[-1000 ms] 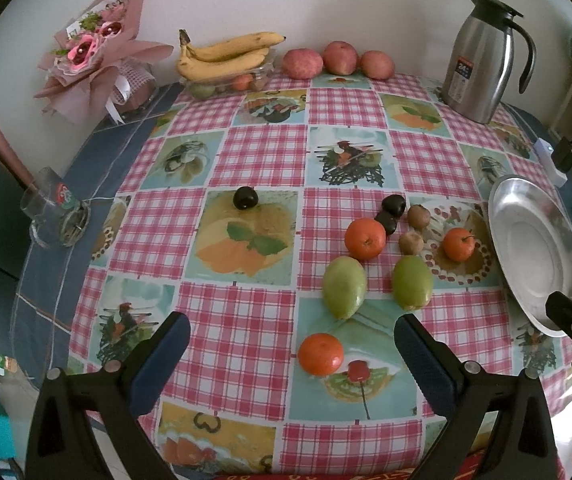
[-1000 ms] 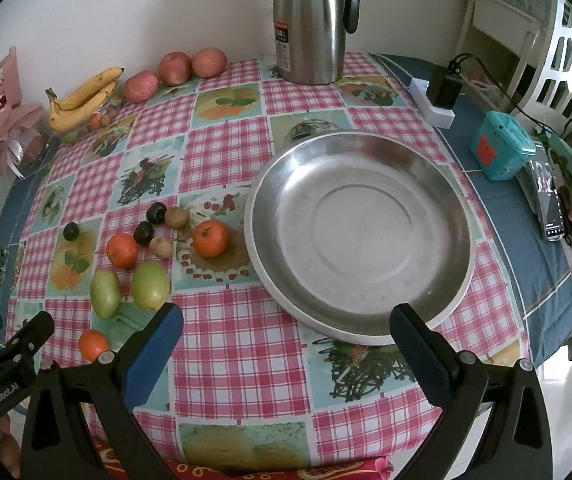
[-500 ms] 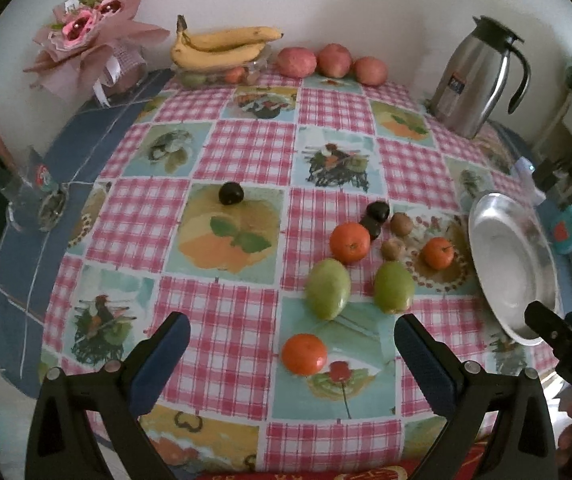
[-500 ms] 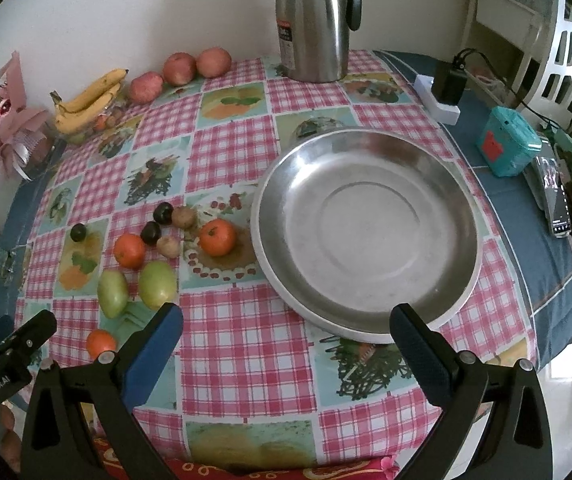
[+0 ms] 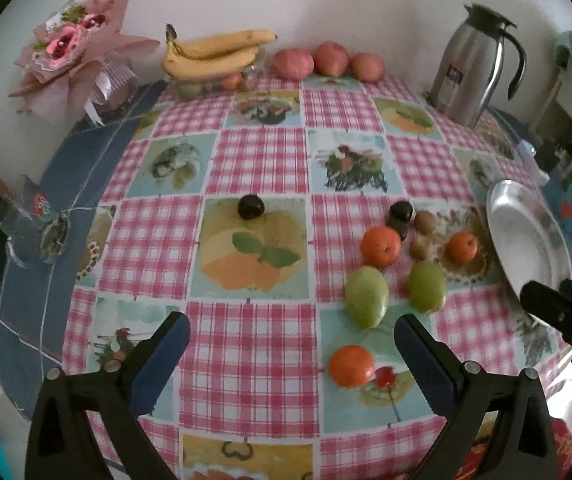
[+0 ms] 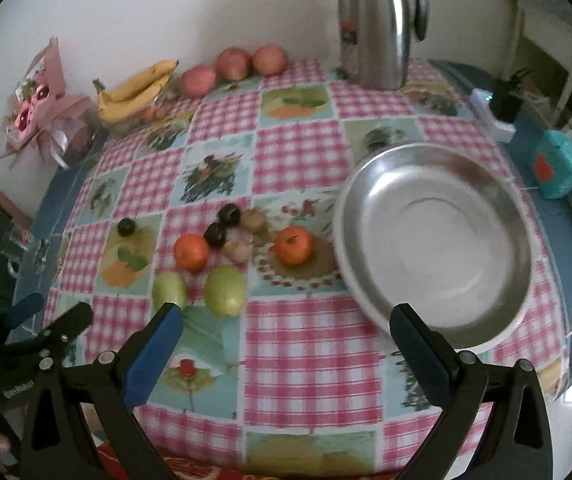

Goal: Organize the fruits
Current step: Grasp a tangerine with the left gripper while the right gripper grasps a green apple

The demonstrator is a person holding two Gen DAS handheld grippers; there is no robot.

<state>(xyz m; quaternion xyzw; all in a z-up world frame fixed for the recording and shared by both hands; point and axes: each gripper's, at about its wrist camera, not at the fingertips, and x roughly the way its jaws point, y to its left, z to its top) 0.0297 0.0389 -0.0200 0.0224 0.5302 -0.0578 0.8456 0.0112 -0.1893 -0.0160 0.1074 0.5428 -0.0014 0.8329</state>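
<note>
Item: small round orange tangerine (image 5: pixel 351 365) on the checked bench, just ahead between my spread, empty left tongs (image 5: pixel 292 344); right tongs (image 6: pixel 286 330), likewise agape, hover near the empty steel plate (image 6: pixel 370 280).

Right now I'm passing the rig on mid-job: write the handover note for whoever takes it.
Left hand-held gripper: open, empty, above the near table edge.
Right hand-held gripper: open, empty, in front of the plate.
Fruit: three oranges, one nearest, one mid-cluster, one by the plate; two green mangoes; two kiwis; two dark plums together, a third apart to the left.
Done: nothing; the plate holds no fruit.
Left: all of the loose fruit. Bananas and apples sit by the wall.
</note>
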